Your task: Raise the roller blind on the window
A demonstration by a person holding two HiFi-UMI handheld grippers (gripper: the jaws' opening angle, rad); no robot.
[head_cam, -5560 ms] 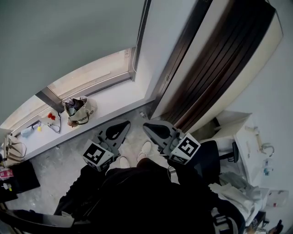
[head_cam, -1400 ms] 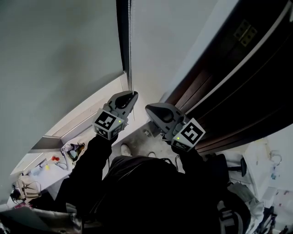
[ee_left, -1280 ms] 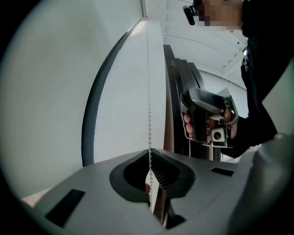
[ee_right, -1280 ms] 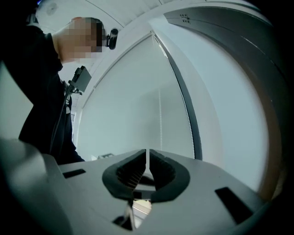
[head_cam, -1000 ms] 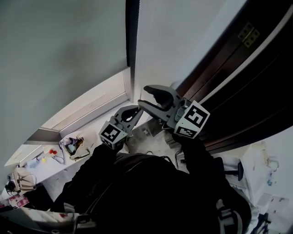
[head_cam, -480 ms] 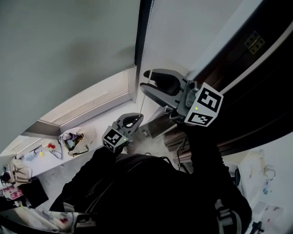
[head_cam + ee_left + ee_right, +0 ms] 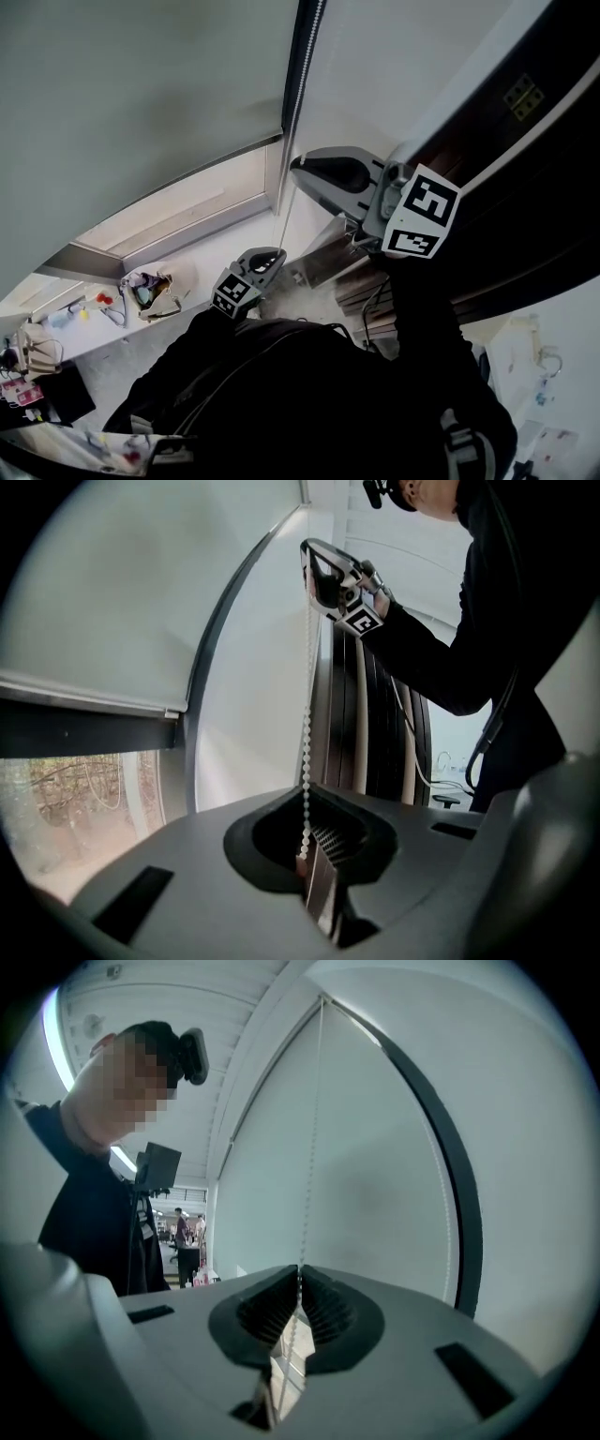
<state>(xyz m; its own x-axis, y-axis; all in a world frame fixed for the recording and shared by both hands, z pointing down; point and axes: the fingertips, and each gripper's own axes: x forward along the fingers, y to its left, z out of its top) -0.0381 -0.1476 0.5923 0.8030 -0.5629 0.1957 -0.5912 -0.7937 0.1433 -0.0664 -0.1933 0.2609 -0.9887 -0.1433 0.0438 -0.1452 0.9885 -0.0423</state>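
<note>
Most of the window (image 7: 178,202) was covered by the roller blind (image 7: 141,94). Its bottom rail (image 7: 94,700) hung just left of the right gripper (image 7: 302,167), leaving only a strip of glass bare beneath it. The bead chain (image 7: 284,211) dropped from above into the right gripper, whose jaws had just closed and were clamped on it. From there the chain ran taut and straight down into the left gripper (image 7: 265,258), directly below, whose jaws were likewise pressed together on the same strand. Judged from this, a hand-over-hand pull was under way and the raise was at an early stage. Nearly the full height of the blind remained to be wound up.
</note>
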